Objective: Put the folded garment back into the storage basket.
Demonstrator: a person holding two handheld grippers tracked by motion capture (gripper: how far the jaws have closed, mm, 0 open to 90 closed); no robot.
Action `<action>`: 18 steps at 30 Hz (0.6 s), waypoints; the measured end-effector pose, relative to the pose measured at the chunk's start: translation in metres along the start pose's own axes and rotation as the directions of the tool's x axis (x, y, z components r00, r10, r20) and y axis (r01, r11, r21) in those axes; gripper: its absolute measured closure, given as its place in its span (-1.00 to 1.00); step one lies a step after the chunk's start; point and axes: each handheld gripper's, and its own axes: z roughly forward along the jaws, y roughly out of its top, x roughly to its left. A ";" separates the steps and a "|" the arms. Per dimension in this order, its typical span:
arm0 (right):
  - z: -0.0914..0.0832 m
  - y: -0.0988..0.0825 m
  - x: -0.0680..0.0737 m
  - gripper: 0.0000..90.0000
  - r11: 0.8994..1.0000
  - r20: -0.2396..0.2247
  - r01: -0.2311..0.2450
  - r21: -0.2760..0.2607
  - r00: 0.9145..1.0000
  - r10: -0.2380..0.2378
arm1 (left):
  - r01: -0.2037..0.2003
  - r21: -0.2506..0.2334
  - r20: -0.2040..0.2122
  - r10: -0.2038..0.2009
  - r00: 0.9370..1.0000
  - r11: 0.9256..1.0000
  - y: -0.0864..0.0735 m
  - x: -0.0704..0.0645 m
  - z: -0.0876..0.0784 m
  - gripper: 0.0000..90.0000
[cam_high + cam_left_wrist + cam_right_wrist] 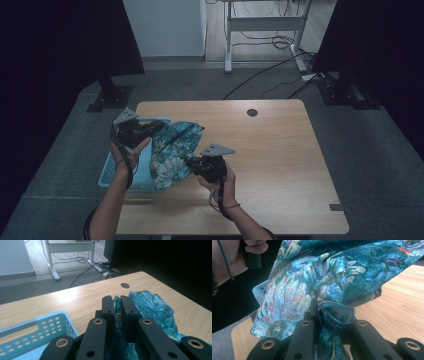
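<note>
Left claw [150, 127] raised above the tabletop's [280, 150] left part, over the basket [107, 172], pointing toward the right, jaws clenched on an edge of the cloth [172, 152]; in the left gripper view [117, 306], teal fabric [150, 307] pinched between the two black jaws. Left hand [127, 152] wrapped round the grip from below, forearm entering from the bottom edge. Right claw [192, 164] nearer the front edge, pointing left, jaws clamped on a bunched fold of the same cloth; in the right gripper view [332, 315], a rolled hem gripped between the jaws, the cloth [324, 277] spread above and beyond. Right hand [222, 182] under the grip, wrist bent, cable trailing down. Cloth blue-green with a floral print, held between both claws, hanging partly over the basket's right rim and partly on bare wood. Basket light blue, perforated, at the left edge [30, 332]. Tabletop light wood, with a round cable hole [252, 112] near the far edge. Grey carpet around; dark screens on stands at both sides; a white desk frame [265, 25] and loose cables on the floor beyond.
</note>
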 end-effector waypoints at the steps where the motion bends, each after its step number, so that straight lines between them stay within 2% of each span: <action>1: 0.001 0.000 0.000 0.74 1.000 -0.001 -0.001 0.001 1.000 0.001 | 0.000 -0.001 -0.001 0.000 1.000 1.000 0.000 0.000 0.000 0.83; 18: 0.014 0.008 0.005 0.74 1.000 -0.010 0.017 0.011 1.000 -0.017 | 0.017 -0.012 -0.019 -0.017 1.000 1.000 -0.001 0.015 -0.009 0.83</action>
